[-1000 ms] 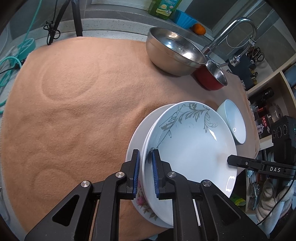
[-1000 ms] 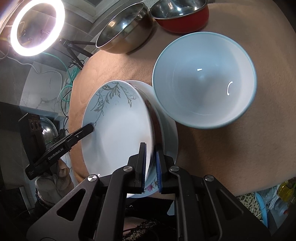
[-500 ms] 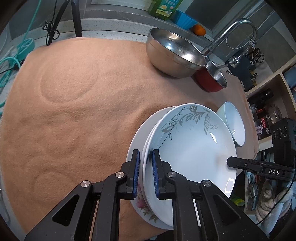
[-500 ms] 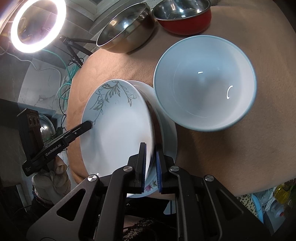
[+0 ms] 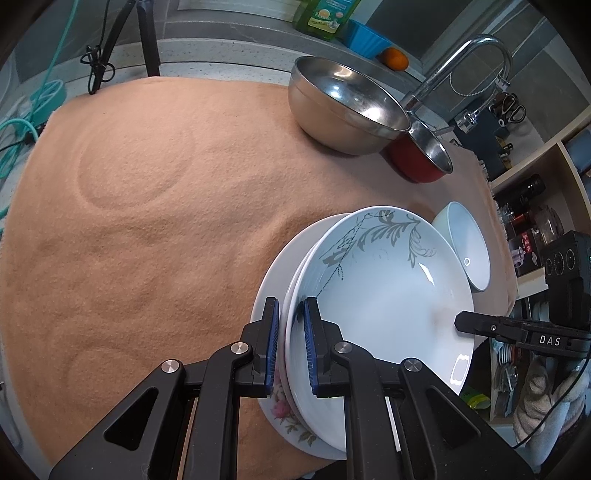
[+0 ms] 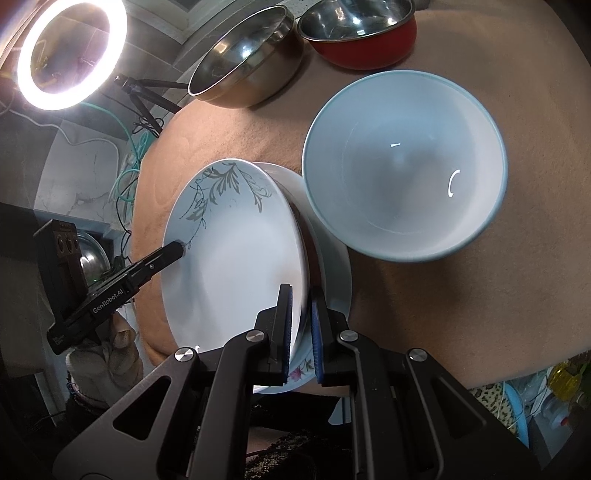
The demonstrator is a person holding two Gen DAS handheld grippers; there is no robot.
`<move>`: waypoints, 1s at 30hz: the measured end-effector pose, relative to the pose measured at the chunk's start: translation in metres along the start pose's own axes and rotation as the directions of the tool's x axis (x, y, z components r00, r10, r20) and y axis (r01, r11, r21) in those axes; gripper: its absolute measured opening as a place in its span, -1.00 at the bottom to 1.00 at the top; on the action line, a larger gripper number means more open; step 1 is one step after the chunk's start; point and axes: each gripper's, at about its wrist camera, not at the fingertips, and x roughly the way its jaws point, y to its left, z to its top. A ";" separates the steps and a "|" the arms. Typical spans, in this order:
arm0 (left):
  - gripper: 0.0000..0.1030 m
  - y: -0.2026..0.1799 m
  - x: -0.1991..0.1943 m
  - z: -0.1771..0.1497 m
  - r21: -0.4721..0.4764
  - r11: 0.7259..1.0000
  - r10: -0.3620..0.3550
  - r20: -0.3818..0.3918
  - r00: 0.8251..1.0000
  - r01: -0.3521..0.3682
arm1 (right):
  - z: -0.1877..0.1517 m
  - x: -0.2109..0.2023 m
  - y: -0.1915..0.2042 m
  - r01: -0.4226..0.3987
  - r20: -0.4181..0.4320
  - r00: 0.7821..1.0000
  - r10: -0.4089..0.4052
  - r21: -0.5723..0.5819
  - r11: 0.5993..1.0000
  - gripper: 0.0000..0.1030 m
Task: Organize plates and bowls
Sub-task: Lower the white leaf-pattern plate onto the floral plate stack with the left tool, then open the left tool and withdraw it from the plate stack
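Note:
A pale blue plate with a grey leaf pattern (image 5: 384,295) (image 6: 236,258) is held by both grippers just above a white floral plate (image 5: 273,280) (image 6: 334,280) that lies on the tan cloth. My left gripper (image 5: 290,343) is shut on the leaf plate's near rim. My right gripper (image 6: 301,328) is shut on its opposite rim. A pale blue bowl (image 5: 465,251) (image 6: 402,166) stands beside the plates. A steel bowl (image 5: 343,107) (image 6: 247,62) and a red pot (image 5: 421,155) (image 6: 358,33) stand farther back.
The tan cloth (image 5: 147,221) covers the counter. A faucet (image 5: 461,66) rises behind the pot. A lit ring light on a tripod (image 6: 70,48) stands off the cloth's far side. Shelves with bottles (image 5: 532,206) are at the right.
The leaf plate has come down a little closer over the floral plate. Both grippers stay shut on its rim.

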 end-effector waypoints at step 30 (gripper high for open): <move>-0.77 0.001 -0.014 0.025 0.000 1.000 0.004 0.049 0.999 -0.004 | 0.020 -0.044 0.026 0.104 0.156 0.984 -0.085 -0.121 0.987 -0.78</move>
